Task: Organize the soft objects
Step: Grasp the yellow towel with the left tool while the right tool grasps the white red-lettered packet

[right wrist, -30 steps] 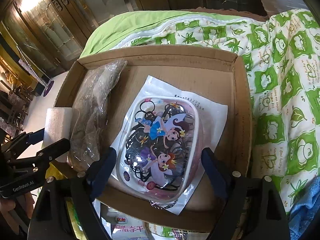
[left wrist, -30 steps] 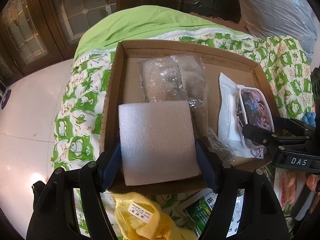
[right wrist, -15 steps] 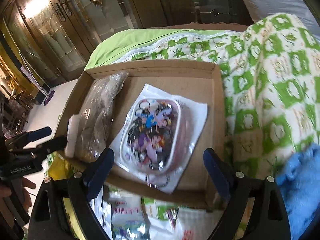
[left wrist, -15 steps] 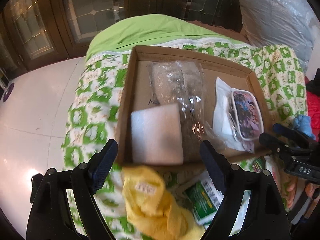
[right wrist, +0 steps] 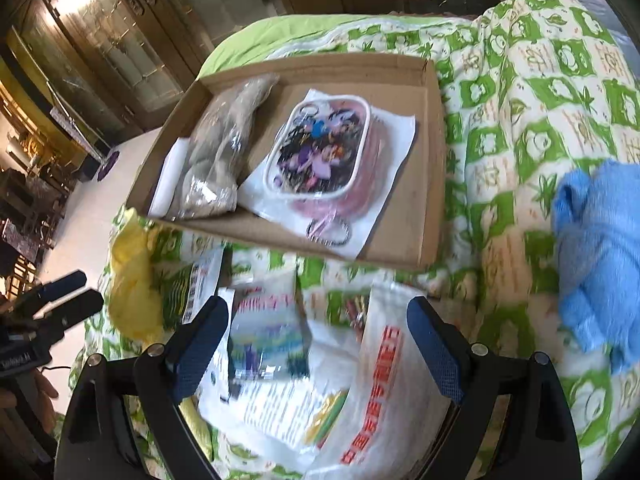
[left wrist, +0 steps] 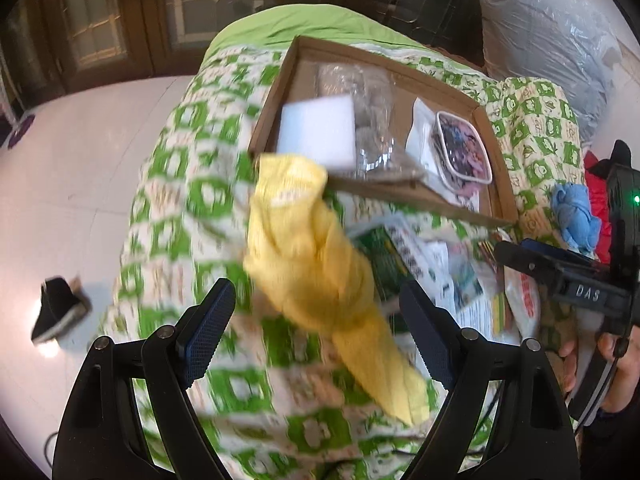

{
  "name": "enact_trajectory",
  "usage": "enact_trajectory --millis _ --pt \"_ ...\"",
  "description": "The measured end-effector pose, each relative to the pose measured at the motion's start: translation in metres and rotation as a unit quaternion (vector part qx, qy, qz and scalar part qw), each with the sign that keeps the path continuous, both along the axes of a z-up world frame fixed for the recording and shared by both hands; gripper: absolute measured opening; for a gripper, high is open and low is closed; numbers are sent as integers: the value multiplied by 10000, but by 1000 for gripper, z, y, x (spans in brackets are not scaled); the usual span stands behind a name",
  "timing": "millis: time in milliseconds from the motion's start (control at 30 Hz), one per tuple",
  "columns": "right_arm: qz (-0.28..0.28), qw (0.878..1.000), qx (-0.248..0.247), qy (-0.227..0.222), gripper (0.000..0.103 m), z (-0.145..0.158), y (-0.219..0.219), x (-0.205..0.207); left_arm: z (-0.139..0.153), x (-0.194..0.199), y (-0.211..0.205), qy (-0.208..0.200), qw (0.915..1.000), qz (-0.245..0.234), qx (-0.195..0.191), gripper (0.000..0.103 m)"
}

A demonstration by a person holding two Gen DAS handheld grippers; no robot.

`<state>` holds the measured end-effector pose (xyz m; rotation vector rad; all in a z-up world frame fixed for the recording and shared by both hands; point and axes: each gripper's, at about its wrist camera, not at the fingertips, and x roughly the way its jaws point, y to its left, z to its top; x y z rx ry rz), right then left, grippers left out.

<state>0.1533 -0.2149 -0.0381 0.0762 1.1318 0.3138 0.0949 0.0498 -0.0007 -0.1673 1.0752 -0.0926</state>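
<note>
A shallow cardboard box (left wrist: 496, 152) (right wrist: 434, 152) lies on a green-patterned quilt. In it lie a white foam block (left wrist: 318, 134) (right wrist: 168, 176), a clear bag of grey stuff (left wrist: 372, 120) (right wrist: 218, 152) and a cartoon-printed pouch (left wrist: 464, 148) (right wrist: 320, 152). My left gripper (left wrist: 320, 332) is open and empty, above a yellow cloth (left wrist: 316, 264) (right wrist: 132, 280) lying just before the box. My right gripper (right wrist: 316, 348) is open and empty over loose plastic packets (right wrist: 280, 360). A blue cloth (right wrist: 600, 248) (left wrist: 572, 216) lies right of the box.
Plastic packets and printed bags (left wrist: 440, 264) lie on the quilt in front of the box. White tiled floor (left wrist: 80, 160) with a dark slipper (left wrist: 56, 312) is to the left. A large plastic-wrapped bundle (left wrist: 548, 40) stands behind. Wooden glass-door cabinets (right wrist: 100, 40) line the back.
Both grippers pulled back from the box. The left let go of the foam block, which stays in the box; the right drew away from the pouch. Yellow and blue cloths came into view.
</note>
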Motion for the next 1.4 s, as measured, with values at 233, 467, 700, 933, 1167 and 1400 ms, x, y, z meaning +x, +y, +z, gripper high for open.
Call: enact_trajectory --millis 233,467,700,933,1167,1400 --pt "6 9991 15 413 91 -4 -7 -9 -18 -26 -6 145 9999 24 11 85" --pt "-21 9991 -22 430 91 -2 -10 -20 -12 -22 -9 51 9999 107 11 85" --pt "-210 9985 -207 461 91 -3 -10 -18 -12 5 -12 84 9992 384 35 85" --pt "-213 9985 -175 475 91 -6 -13 -16 -50 40 -14 640 9945 798 224 85" --pt "-302 9982 -27 520 91 -4 -22 -11 -45 26 2 314 9967 738 -151 62" --pt "-423 9966 -127 692 91 1 -34 -11 -21 -15 9 633 9979 24 -143 62"
